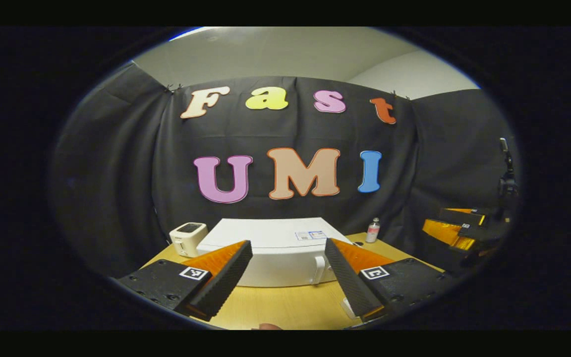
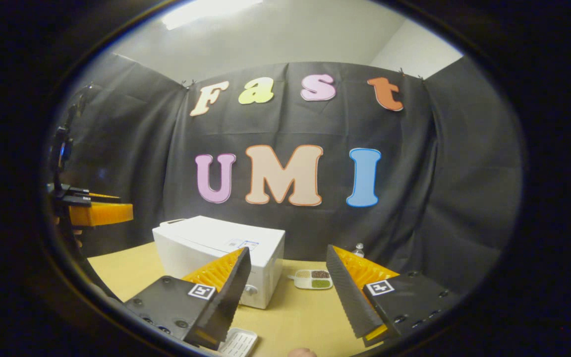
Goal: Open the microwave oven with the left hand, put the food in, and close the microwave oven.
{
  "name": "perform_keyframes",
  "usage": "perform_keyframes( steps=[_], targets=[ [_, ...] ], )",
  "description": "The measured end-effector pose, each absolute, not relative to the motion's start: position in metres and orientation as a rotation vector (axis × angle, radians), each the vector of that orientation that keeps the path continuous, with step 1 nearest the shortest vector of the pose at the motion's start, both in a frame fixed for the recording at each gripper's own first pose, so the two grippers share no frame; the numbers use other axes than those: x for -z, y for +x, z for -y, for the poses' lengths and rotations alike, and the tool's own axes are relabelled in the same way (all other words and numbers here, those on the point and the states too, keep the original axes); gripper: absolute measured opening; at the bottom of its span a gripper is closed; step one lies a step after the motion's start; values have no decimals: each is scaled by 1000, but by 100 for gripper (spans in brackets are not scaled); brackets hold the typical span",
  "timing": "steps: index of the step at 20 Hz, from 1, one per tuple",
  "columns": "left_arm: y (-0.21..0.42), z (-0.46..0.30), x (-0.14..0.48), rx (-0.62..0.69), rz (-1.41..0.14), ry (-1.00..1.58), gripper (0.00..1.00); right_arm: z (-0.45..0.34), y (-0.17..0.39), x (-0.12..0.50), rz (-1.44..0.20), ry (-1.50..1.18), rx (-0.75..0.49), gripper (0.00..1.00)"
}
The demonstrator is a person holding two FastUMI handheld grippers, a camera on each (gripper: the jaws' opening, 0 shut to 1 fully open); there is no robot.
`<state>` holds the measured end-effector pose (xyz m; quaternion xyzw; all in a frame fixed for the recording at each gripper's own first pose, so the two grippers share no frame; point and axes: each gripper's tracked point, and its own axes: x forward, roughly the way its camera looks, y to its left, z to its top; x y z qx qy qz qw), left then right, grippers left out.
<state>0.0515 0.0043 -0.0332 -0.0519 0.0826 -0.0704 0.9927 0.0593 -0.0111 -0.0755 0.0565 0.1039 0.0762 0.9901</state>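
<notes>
The white microwave (image 1: pixel 270 238) stands on the wooden table (image 1: pixel 285 307) with its door closed and a vertical handle (image 1: pixel 319 270) on its front right. My left gripper (image 1: pixel 287 243) is open in front of it, a little above the table, with nothing between its fingers. In the right gripper view the microwave (image 2: pixel 206 243) sits left of centre. A small white dish of grains and beans (image 2: pixel 314 279) lies on the table to its right. My right gripper (image 2: pixel 288 250) is open and empty above the table. A white ridged tray (image 2: pixel 238 342) lies below its left finger.
A small white toaster-like appliance (image 1: pixel 188 237) stands left of the microwave, and a small bottle (image 1: pixel 373 230) stands at the back right by the cloth wall. The other gripper (image 1: pixel 456 230) hovers far right. Black cloth closes in the table on three sides.
</notes>
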Motion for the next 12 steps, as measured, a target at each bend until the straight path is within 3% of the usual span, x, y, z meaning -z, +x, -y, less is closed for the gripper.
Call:
perform_keyframes(
  steps=[6,12],
  targets=[
    [50,-8,36,119,-171,-95,94,6,65,74,-205,110,-188,93],
    [52,-11,44,104,-191,-108,96,6,68,79,-216,128,-189,94]
  ],
)
